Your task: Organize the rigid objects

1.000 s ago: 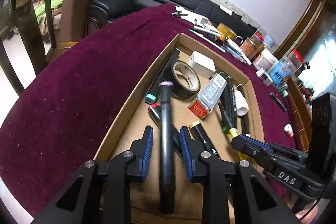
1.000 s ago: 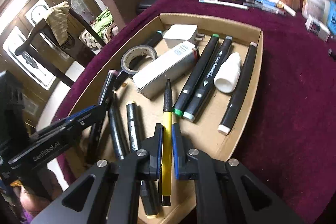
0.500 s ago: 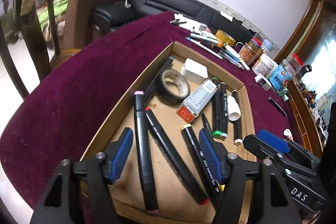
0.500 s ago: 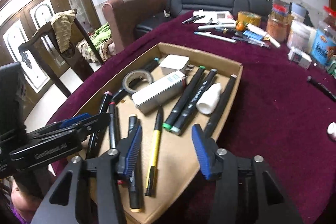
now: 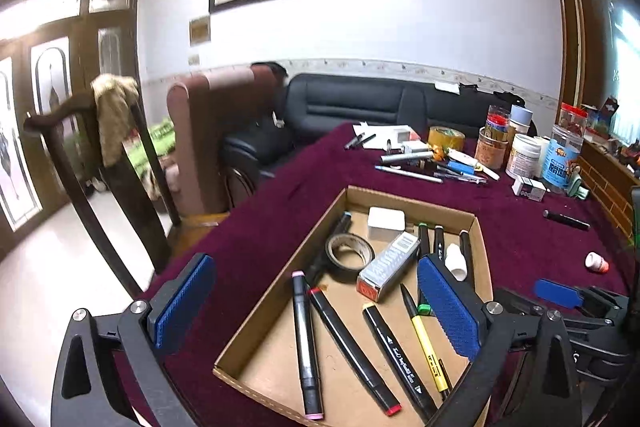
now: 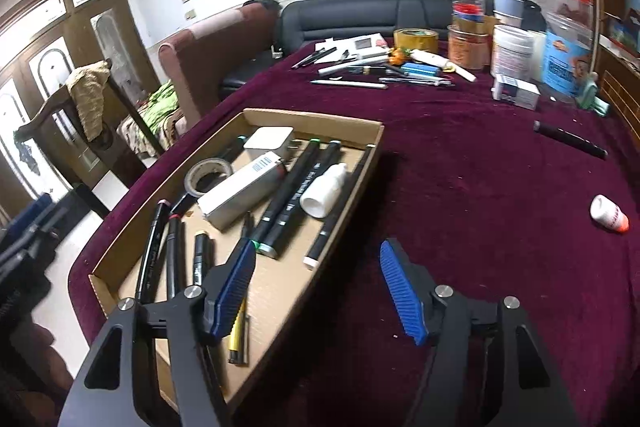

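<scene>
A shallow cardboard box (image 5: 412,201) on the maroon cloth holds a pink-capped marker (image 5: 304,347), a red-capped marker (image 5: 348,351), a yellow pen (image 5: 426,351), a tape roll (image 5: 350,255), a white carton (image 5: 390,265) and a white bottle (image 5: 456,261). My left gripper (image 5: 316,303) hovers above the box's near end. Its jaws are opening wide and grip nothing. My right gripper (image 6: 318,291) hangs over the box's (image 6: 312,117) near right wall. Its jaws are opening too, and nothing is between them. The yellow pen (image 6: 238,339) lies loose under its left finger.
On the cloth to the right lie a loose black marker (image 6: 570,139) and a small white bottle with an orange cap (image 6: 610,213). Pens (image 6: 380,75) and jars (image 6: 512,51) crowd the far side. The table edge runs along the left, with a wooden chair (image 5: 100,195) beyond it.
Both grippers have opened and drawn back and up from the box. The left let go of the pink-capped marker, the right let go of the yellow pen. Both now lie in the box.
</scene>
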